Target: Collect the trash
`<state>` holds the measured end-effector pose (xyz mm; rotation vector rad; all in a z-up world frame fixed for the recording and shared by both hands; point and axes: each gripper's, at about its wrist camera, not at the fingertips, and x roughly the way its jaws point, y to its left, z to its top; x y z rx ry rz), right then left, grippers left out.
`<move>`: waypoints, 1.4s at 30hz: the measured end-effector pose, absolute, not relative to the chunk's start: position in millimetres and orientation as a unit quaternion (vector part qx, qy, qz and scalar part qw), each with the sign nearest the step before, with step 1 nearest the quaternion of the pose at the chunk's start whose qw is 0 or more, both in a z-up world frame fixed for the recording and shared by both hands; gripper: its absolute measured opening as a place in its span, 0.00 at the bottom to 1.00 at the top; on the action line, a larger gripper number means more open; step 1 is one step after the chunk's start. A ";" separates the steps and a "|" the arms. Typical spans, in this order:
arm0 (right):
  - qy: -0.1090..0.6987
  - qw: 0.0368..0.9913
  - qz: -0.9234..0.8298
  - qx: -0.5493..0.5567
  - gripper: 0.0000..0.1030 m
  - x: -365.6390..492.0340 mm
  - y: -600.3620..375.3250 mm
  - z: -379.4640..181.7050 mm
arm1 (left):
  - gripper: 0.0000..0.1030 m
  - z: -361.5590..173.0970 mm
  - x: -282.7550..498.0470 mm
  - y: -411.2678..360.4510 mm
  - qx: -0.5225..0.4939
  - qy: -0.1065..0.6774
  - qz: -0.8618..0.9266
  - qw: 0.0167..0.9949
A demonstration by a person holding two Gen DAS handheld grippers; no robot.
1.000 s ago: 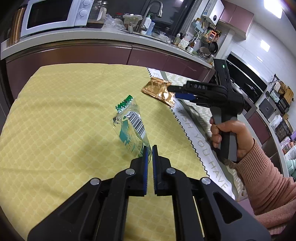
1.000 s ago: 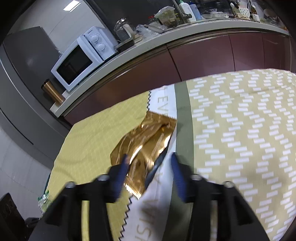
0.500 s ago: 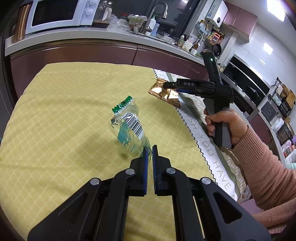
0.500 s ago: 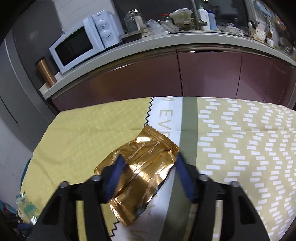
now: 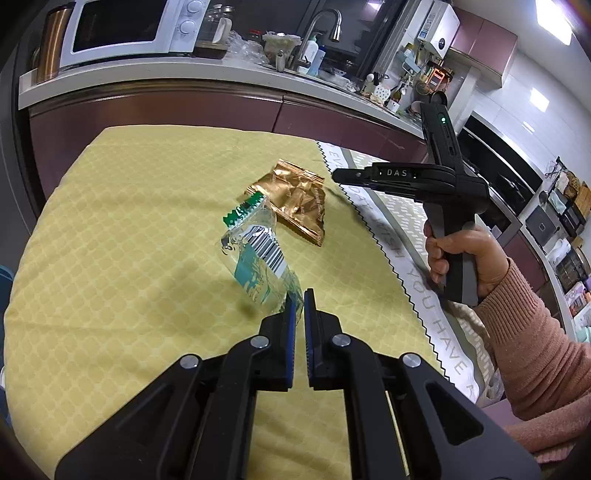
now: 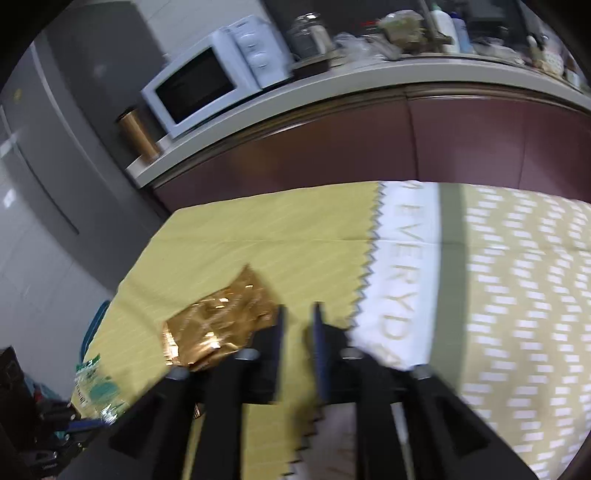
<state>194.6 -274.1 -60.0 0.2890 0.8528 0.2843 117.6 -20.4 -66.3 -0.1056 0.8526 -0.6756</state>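
Observation:
My left gripper (image 5: 299, 299) is shut on the corner of a clear plastic wrapper (image 5: 258, 254) with green print and a barcode, held up over the yellow cloth. A crumpled gold foil wrapper (image 5: 295, 201) lies flat on the cloth just beyond it. My right gripper (image 6: 298, 316) has its jaws nearly closed with a narrow empty gap. It hovers just right of the gold wrapper (image 6: 218, 325). In the left wrist view the right gripper (image 5: 336, 175) hangs above the cloth seam. The clear wrapper shows at the lower left of the right wrist view (image 6: 96, 391).
The table carries a yellow cloth (image 5: 129, 240) joined to a white lettered band (image 5: 413, 273) and a patterned cloth (image 6: 517, 295). Behind stands a kitchen counter (image 5: 184, 74) with a microwave (image 5: 125, 26), a copper cup (image 6: 138, 134) and a sink tap (image 5: 325, 22).
The gold wrapper has slid left off the seam onto the yellow cloth. My right gripper has narrowed and now sits beside it, empty. The left gripper still holds the clear wrapper.

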 end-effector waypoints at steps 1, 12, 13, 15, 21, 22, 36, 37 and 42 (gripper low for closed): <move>0.409 0.892 0.137 0.134 0.43 196.1 -270.1 -58.2 | 0.05 -66.5 118.7 -19.5 -0.051 0.405 -0.320 0.855; 0.437 0.870 0.192 0.122 0.08 212.3 -236.8 -68.8 | 0.05 -69.8 122.4 -10.6 -0.056 0.406 -0.312 0.857; 0.438 0.870 0.192 0.123 0.08 211.5 -236.5 -69.6 | 0.05 -69.6 122.1 -9.8 -0.056 0.406 -0.311 0.857; 0.434 0.871 0.196 0.122 0.04 208.2 -235.8 -69.1 | 0.05 -69.0 119.5 -8.0 -0.056 0.404 -0.309 0.859; 0.409 0.874 0.217 0.147 0.02 193.5 -239.8 -62.4 | 0.05 -68.6 125.1 4.7 -0.057 0.401 -0.300 0.863; 0.404 0.875 0.220 0.150 0.02 191.8 -241.0 -61.4 | 0.05 -68.2 125.0 7.4 -0.056 0.400 -0.298 0.865; 0.394 0.832 0.325 0.216 0.12 157.6 -218.1 -58.2 | 0.05 -70.7 128.6 25.9 -0.055 0.396 -0.289 0.870; 0.397 0.828 0.331 0.219 0.13 156.6 -216.0 -59.4 | 0.05 -71.4 128.5 25.1 -0.054 0.396 -0.290 0.870; 0.408 0.824 0.330 0.212 0.17 158.8 -207.6 -62.9 | 0.05 -73.4 128.2 23.4 -0.053 0.398 -0.290 0.869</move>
